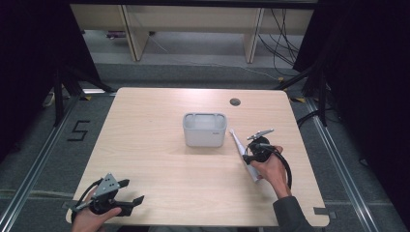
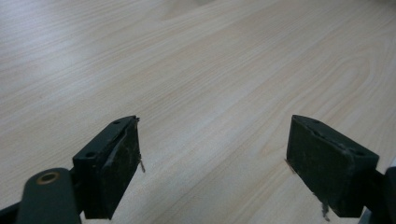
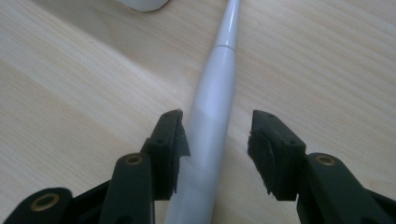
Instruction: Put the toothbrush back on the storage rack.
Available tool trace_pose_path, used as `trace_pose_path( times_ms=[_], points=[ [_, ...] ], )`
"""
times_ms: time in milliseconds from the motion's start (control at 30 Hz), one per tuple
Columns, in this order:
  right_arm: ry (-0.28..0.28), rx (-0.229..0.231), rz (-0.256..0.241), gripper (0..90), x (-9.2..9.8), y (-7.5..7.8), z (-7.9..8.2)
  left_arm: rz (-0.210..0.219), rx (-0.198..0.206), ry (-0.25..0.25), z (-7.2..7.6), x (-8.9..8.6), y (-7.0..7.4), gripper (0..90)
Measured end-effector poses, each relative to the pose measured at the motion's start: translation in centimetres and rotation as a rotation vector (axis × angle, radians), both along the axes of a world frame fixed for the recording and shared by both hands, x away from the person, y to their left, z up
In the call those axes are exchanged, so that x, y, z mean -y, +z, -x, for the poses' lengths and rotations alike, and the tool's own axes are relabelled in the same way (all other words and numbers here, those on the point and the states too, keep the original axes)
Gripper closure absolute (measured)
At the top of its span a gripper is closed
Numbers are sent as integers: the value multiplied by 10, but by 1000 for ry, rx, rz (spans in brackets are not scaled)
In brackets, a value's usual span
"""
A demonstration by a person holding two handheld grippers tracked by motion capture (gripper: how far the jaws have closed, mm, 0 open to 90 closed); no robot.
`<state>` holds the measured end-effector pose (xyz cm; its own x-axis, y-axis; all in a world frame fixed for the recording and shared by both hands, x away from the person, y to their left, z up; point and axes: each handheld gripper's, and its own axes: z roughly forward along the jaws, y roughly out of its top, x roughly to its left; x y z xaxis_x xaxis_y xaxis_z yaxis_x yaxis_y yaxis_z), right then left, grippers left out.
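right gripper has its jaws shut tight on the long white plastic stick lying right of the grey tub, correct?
Not shut: the right gripper view shows the right gripper open, jaws straddling the long white plastic stick, which lies on the table right of the grey tub.

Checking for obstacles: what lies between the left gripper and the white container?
Bare wood: in the high view, only table separates the left gripper from the white container.

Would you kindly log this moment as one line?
right gripper: open, jaws astride white toothbrush lying on table | left gripper: open, idle | white holder: upright
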<state>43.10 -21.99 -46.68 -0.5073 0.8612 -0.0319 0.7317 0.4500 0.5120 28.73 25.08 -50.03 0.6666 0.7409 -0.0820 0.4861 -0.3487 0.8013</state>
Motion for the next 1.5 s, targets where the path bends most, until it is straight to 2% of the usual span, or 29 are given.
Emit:
trace_pose_path(
  times_ms=[67, 133, 167, 233, 300, 333, 367, 433, 533, 600, 633, 667, 700, 767, 833, 900, 967, 1000, 1033, 1067, 1100, 1200, 1233, 1300, 1333, 1367, 1400, 1500],
  points=[
    [-12, -16, 5, 538, -2, -2, -3, 10, 1, 11, 1, 1, 0, 170],
    [5, -31, 24, 538, -3, -3, -7, 15, 1, 4, 0, 1, 0, 170],
    [-8, -50, 19, 539, -5, -3, -8, 16, 2, 4, 0, 1, 0, 170],
    [-1, -50, 31, 541, -6, -4, -11, 10, 2, 4, 0, 1, 0, 170],
    [-21, -80, 27, 541, -9, -4, -12, 15, 2, 3, 0, 1, 0, 170],
    [-7, -73, 43, 541, -8, -4, -14, 21, 2, 4, 0, 2, 0, 170],
    [-13, -94, 39, 542, -9, -5, -15, 15, 1, 2, 0, 1, 0, 170],
    [-1, -97, 50, 546, -9, -7, -18, 20, 2, 5, 0, 1, 0, 170],
    [-21, -140, 54, 556, -11, -8, -19, 23, 3, 7, 0, 1, 0, 170],
    [-10, -132, 59, 562, -10, -9, -21, 15, 1, 3, 0, 1, 0, 170],
    [-27, -151, 71, 576, -12, -10, -22, 23, 2, 6, 0, 2, 0, 170],
    [-27, -151, 71, 576, -12, -10, -22, 23, 2, 6, 0, 2, 0, 170],
    [2, -176, 63, 587, -11, -9, -24, 22, -1, 4, 1, 2, 0, 170],
    [-11, -176, 65, 601, -13, -9, -23, 18, -1, 3, 0, 1, 0, 170],
    [6, -172, 76, 606, -13, -9, -24, 12, 1, 2, 0, 1, 0, 171],
    [-21, -218, 87, 617, -16, -8, -26, 13, 0, 3, 0, 1, 0, 171],
    [-5, -203, 87, 622, -16, -9, -26, 25, 0, 3, 0, 2, 0, 171],
    [-26, -240, 104, 628, -18, -8, -27, 24, 0, -2, 0, 1, 0, 171],
    [9, -240, 88, 640, -16, -9, -29, 21, 4, 1, 0, 1, 0, 171],
    [9, -240, 88, 640, -16, -9, -29, 27, 1, 0, 1, 2, 0, 171],
    [-11, -261, 111, 650, -19, -8, -30, 26, 1, 0, 1, 1, 0, 171],
    [10, -259, 99, 655, -17, -11, -33, 27, 3, 0, 0, 1, 0, 171],
    [-18, -252, 140, 656, -20, -10, -33, 27, 1, 2, 1, 1, 0, 171],
    [-19, -264, 146, 657, -20, -9, -34, 27, 1, 2, 1, 1, 0, 171],
    [-5, -253, 140, 658, -20, -9, -35, 26, 2, 1, 1, 1, 0, 171],
    [0, -275, 141, 659, -21, -9, -35, 26, 3, 0, 0, 1, 0, 171],
    [-15, -273, 154, 660, -23, -9, -37, 31, 4, 1, 1, 1, 0, 171],
    [-8, -292, 157, 660, -23, -8, -39, 26, 2, 0, 1, 1, 0, 171]
  ],
)
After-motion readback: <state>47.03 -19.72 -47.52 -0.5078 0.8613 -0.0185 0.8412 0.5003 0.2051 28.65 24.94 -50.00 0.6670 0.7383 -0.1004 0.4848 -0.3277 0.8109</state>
